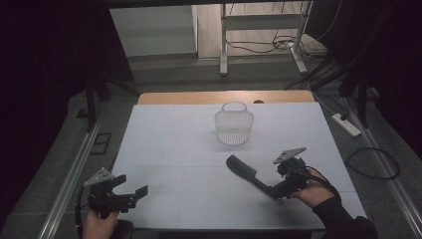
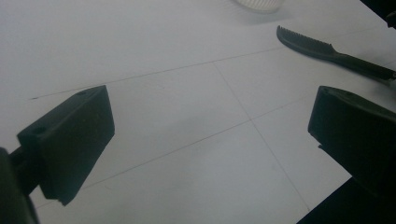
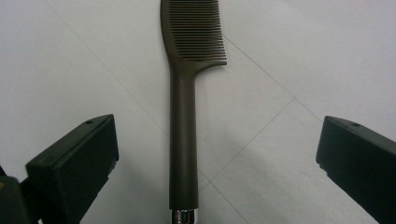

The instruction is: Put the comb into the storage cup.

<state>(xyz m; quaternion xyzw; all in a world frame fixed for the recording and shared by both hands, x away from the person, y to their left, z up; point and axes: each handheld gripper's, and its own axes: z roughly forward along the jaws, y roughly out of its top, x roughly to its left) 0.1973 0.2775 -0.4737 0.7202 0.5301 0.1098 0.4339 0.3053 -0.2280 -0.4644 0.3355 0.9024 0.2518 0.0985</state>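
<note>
right tool is sitting low by the near end of the dark comb, and its two jaws are standing wide apart with the comb's handle lying between them, not squeezed. left tool is waiting near the left front corner of the white table, its jaws apart too and holding nothing. the comb is lying flat on the table, a bit in front of the white basket and well apart from it. i am thinking the thin handle could slip or spin away if the jaws are closing on it crooked, since it looks smooth and is lying so flat. the right gripper view is showing the comb's fine teeth and a shiny metal tip on the handle. the high view is showing the basket and both hands instead.
</note>
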